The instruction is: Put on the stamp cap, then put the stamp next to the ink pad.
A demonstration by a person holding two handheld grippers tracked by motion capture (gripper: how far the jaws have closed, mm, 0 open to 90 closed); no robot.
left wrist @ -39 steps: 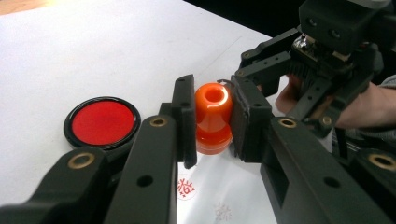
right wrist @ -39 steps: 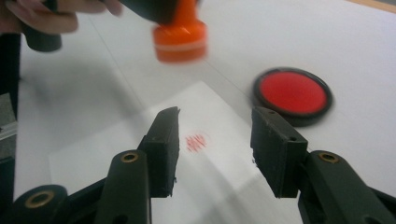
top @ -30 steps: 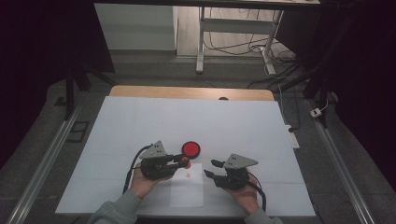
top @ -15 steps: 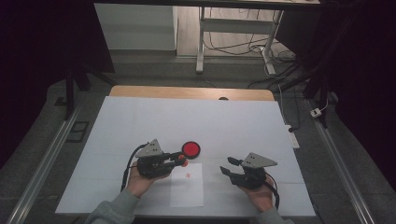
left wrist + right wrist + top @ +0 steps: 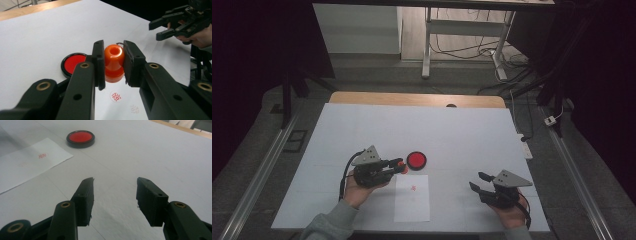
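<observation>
My left gripper is shut on an orange stamp, which hangs just above the near-left rim of a round red ink pad. The stamp is gripped by its waist, between the two jaws of the left gripper. Below it lies a white paper sheet with a red stamp mark and a fainter one beside it. My right gripper stands open and empty to the right of the paper, near the table's front edge. In the right gripper view its jaws point toward the ink pad and paper.
The white table top stretches bare behind the ink pad to a wooden strip at the far edge. Metal rails run along both sides. A desk frame and cables stand on the floor beyond.
My right gripper has moved to the right, away from the paper, and stays open. My left gripper has kept the stamp by the ink pad, shifting only slightly.
</observation>
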